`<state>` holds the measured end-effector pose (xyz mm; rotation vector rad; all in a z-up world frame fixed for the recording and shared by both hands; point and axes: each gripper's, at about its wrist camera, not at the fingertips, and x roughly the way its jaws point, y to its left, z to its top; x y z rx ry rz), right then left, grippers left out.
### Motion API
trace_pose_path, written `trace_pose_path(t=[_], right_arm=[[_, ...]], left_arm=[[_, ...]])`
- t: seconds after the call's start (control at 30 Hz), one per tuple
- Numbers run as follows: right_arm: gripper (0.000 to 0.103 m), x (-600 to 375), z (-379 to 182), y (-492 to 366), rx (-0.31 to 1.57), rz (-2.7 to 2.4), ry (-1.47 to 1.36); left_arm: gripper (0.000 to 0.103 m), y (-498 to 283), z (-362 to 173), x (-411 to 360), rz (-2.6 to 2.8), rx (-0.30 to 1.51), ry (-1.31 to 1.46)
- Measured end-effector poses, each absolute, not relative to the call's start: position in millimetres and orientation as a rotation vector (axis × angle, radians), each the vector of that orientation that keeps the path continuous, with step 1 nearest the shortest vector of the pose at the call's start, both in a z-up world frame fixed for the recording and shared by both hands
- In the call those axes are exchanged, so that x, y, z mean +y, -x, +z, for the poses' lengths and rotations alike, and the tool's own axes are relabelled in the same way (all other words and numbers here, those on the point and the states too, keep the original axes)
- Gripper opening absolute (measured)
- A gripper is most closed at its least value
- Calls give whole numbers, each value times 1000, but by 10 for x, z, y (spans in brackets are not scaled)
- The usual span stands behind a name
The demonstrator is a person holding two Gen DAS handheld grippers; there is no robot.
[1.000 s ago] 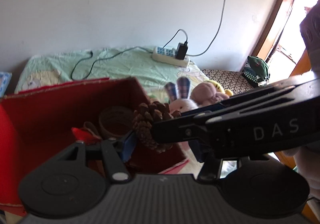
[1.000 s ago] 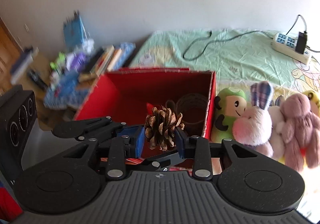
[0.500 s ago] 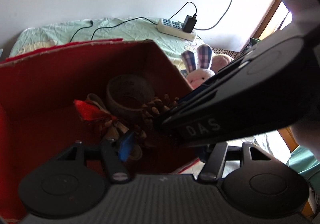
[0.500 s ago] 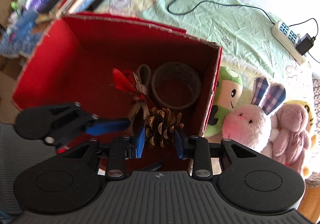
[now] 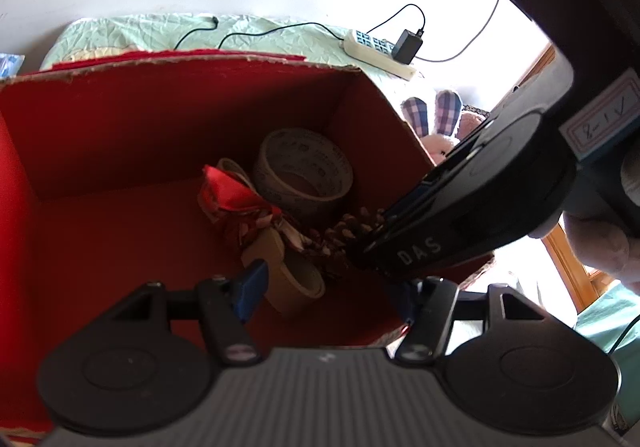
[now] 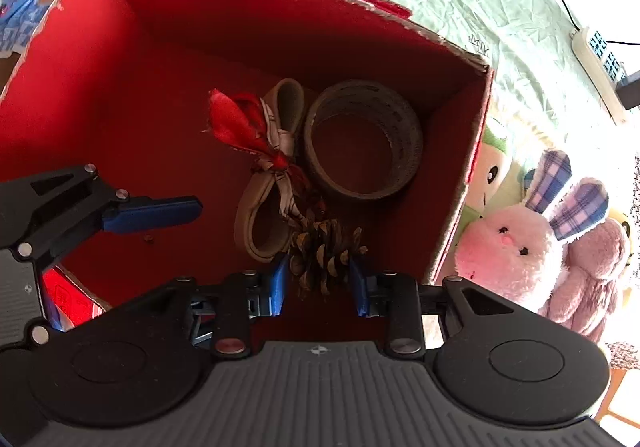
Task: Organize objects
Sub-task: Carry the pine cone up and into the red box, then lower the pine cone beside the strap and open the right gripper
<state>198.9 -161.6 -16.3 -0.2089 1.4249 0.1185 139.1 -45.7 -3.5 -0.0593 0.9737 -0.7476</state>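
Pinecone (image 6: 326, 257) base hidden, right tool (image 6: 320, 283) – red box (image 6: 100, 67)

Inside the box (image 6: 100, 59), the pinecone (image 6: 322, 253) lies before the tape roll (image 6: 362, 149), right of the ribbon (image 6: 256, 135).

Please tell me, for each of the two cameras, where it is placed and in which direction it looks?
Left wrist: sits on the left gripper, looks into the red box; the right gripper crosses at right, a hand holding it.
Right wrist: sits on the right gripper, looks steeply down into the box, its fingers either side of the pine cone; the left gripper's finger enters at left.
Shared: box, tape roll, pine cone, pink rabbit.
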Motion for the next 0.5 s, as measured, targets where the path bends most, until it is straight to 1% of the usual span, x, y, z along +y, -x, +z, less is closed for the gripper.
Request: trace_pose_path(t=[0.17, 0.3, 0.5], right_arm=[[35, -1609, -180, -1984, 1423, 111, 201], [39, -1638, -169, -1971, 1404, 109, 143], [39, -1631, -159, -1879, 1361, 76, 135]], left_arm=[[67, -1388, -33, -450, -743, 974, 54], [70, -1383, -24, -438, -737, 974, 45], [71, -1368, 2, -424, -729, 969, 29]])
